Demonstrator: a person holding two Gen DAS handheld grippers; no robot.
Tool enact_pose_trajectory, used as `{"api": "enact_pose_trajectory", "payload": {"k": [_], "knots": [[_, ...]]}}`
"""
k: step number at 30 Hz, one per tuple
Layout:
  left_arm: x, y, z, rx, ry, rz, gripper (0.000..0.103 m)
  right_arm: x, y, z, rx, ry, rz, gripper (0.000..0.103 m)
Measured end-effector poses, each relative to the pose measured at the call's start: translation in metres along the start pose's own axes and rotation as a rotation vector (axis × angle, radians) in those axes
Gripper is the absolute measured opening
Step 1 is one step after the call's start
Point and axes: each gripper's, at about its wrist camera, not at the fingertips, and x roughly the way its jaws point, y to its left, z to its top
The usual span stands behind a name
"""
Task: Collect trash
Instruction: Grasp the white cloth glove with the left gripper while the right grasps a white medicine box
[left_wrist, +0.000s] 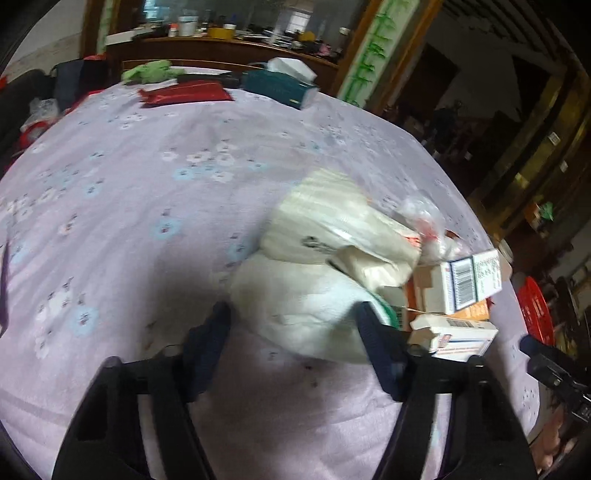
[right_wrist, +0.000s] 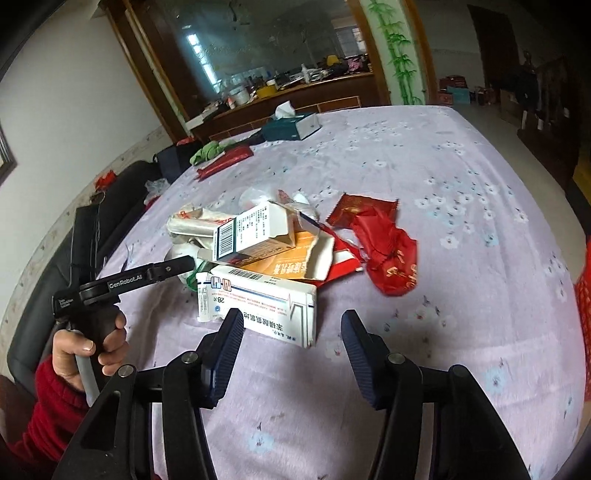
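Note:
A trash pile lies on the lilac flowered tablecloth (right_wrist: 461, 184). It holds a crumpled white paper wad (left_wrist: 303, 306), a white plastic bag (left_wrist: 332, 221), an upright barcode box (right_wrist: 251, 229), an orange carton (right_wrist: 299, 254), a flat white medicine box (right_wrist: 258, 302) and red wrappers (right_wrist: 388, 254). My left gripper (left_wrist: 293, 326) is open, its fingers on either side of the near edge of the paper wad. My right gripper (right_wrist: 291, 332) is open just short of the flat white box. A hand (right_wrist: 92, 343) holds the left gripper (right_wrist: 177, 267) at the pile's left side.
At the table's far end sit a teal tissue box (right_wrist: 291, 125), a green cloth (right_wrist: 207, 149) and a red packet (right_wrist: 225, 158). A red basket (left_wrist: 535, 310) stands past the table's right edge. A dark sofa (right_wrist: 55, 266) runs along the left, and a cluttered wooden sideboard (right_wrist: 295, 88) stands behind.

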Motion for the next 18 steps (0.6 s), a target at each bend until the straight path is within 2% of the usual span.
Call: {"api": "enact_pose_trajectory", "payload": {"k": [1,2,4,11,15,18], "knots": [[0.002,-0.001,0.001,0.008,0.001,0.000,0.037,0.004,0.001,0.002,-0.008,0.005,-0.008,0.059],[0.002,-0.003,0.001,0.017,-0.003,-0.002,0.035,0.007,0.001,0.003,-0.011,0.006,-0.023,0.059],[0.000,-0.005,0.000,0.030,-0.018,0.009,0.016,0.015,0.001,0.008,-0.017,0.013,-0.026,0.059],[-0.029,-0.008,-0.020,0.045,-0.066,-0.001,0.015,0.045,-0.011,0.017,0.019,0.066,-0.020,0.058],[-0.053,-0.008,-0.035,0.076,-0.126,0.029,0.015,0.050,-0.003,0.007,0.005,0.110,0.048,0.035],[-0.070,-0.006,-0.044,0.090,-0.173,0.066,0.015,0.046,0.012,-0.006,-0.027,0.143,0.104,0.033]]}}
